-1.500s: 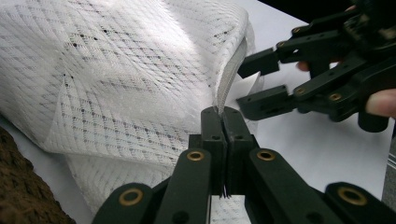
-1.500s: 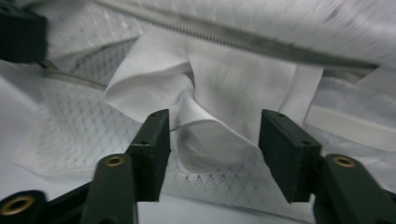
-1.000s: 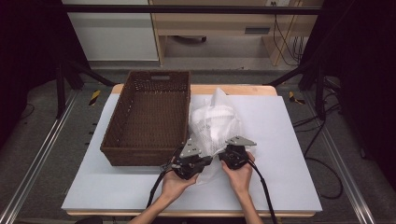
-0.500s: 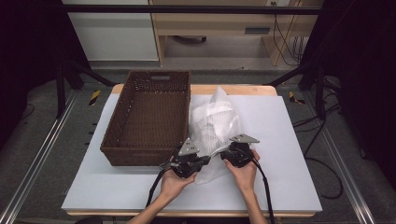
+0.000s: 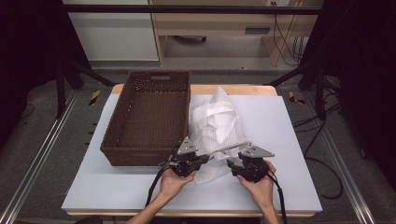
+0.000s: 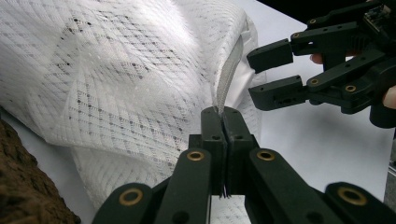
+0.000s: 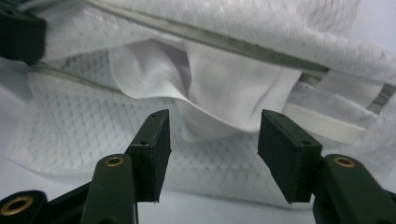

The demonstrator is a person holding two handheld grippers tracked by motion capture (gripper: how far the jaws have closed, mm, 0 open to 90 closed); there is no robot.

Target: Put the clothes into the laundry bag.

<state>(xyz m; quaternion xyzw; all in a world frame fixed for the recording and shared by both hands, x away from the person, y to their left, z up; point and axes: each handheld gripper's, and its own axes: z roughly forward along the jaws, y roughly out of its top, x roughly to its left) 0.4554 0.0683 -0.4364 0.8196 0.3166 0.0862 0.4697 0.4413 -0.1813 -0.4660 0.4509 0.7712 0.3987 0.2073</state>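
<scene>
Now | left tool (image 6: 222, 122) clamps mesh bag's (image 6: 116, 79) zipper edge | right tool (image 7: 212, 140) just opened, nothing gripped, facing white cloth (image 7: 219, 88) inside.

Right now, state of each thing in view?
Mesh laundry bag: on the table, zipper open, white cloth poking out.
White cloth: partly out of the bag's mouth.
Wicker basket: upright, empty.
Left gripper: shut on the bag's zipper edge.
Right gripper: open, jaws just opening, nothing gripped.
</scene>
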